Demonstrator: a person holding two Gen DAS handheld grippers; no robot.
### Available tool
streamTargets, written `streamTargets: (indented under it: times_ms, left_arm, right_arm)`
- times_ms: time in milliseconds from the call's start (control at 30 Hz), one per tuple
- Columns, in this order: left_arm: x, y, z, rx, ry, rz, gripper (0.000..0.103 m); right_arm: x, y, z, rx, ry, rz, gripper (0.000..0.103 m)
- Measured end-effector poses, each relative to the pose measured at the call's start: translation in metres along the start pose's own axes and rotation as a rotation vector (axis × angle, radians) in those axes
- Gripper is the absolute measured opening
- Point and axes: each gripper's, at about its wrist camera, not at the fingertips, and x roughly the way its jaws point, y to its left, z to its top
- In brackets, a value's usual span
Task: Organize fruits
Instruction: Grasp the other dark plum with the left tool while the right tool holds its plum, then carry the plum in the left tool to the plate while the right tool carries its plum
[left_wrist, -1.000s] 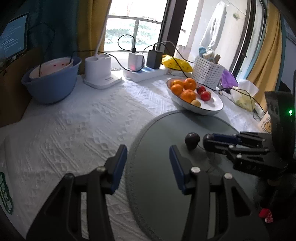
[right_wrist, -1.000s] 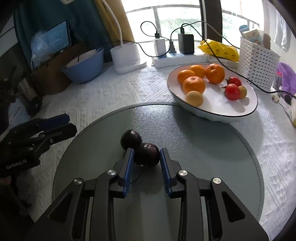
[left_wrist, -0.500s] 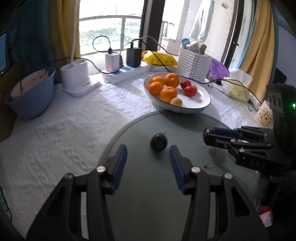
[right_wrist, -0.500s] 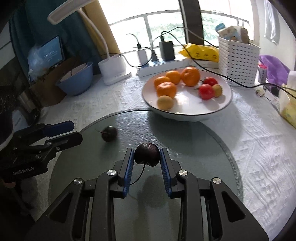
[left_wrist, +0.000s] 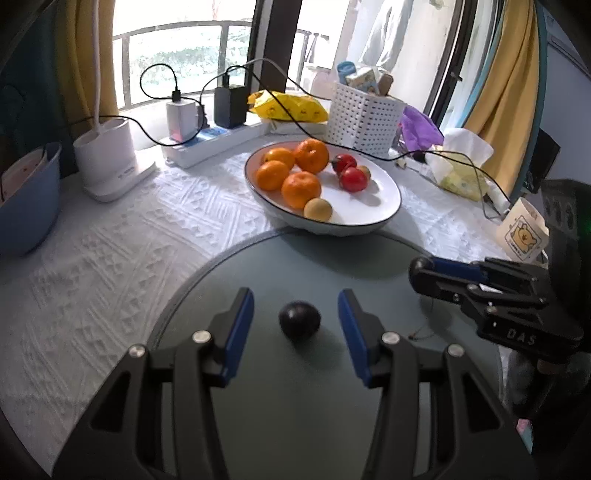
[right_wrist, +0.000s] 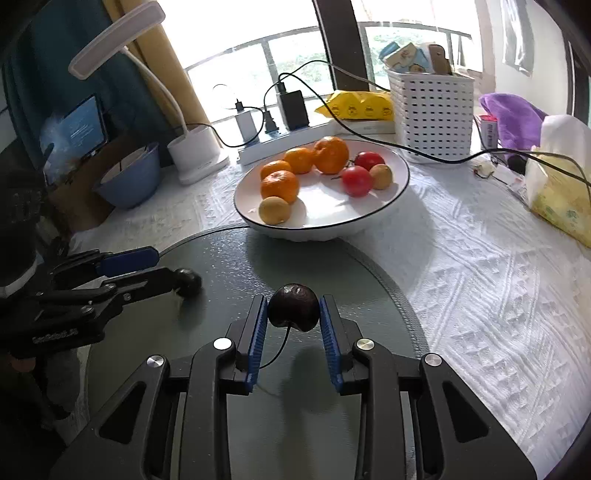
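The right tongs (right_wrist: 293, 314) at lower centre are clamped on a dark plum (right_wrist: 293, 307); the left tongs (left_wrist: 295, 321) stand apart around another plum (left_wrist: 299, 319), not touching it.

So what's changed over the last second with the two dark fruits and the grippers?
The right gripper, already shut on one dark fruit, has lifted it off the round grey mat and carried it toward the white plate. The left gripper swung over to the other dark fruit, which now lies between its open fingers, untouched. That fruit stayed on the mat; the plate's oranges and red fruits are unchanged.
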Motion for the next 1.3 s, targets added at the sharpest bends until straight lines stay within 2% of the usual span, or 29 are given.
streamTargets:
  times_ms: [100, 367, 433, 567, 733, 967, 1300]
  left_arm:
    - [0.006, 0.002, 0.004, -0.026, 0.019, -0.039, 0.049]
    - [0.018, 0.005, 0.005, -0.038, 0.050, -0.033, 0.048]
    - [0.019, 0.005, 0.005, -0.032, 0.051, -0.019, 0.043]
    - [0.022, 0.009, 0.004, -0.030, 0.066, 0.018, 0.040]
    - [0.022, 0.018, 0.000, -0.049, 0.073, 0.045, 0.026]
    - [0.016, 0.016, -0.006, -0.053, 0.073, 0.032, 0.025]
    - [-0.002, 0.012, -0.005, -0.050, 0.033, 0.005, 0.025]
  right_arm:
    - [0.000, -0.003, 0.000, 0.003, 0.002, -0.004, 0.031]
    - [0.002, -0.005, 0.001, 0.007, 0.001, -0.004, 0.031]
    - [0.002, -0.004, 0.001, 0.006, 0.001, -0.003, 0.031]
    - [0.001, -0.002, 0.004, -0.002, -0.004, -0.001, 0.031]
    - [-0.001, 0.000, 0.003, -0.014, -0.005, -0.001, 0.031]
    - [-0.005, 0.004, 0.003, -0.021, -0.015, 0.003, 0.031]
    - [-0.010, 0.010, 0.007, -0.036, -0.028, 0.004, 0.031]
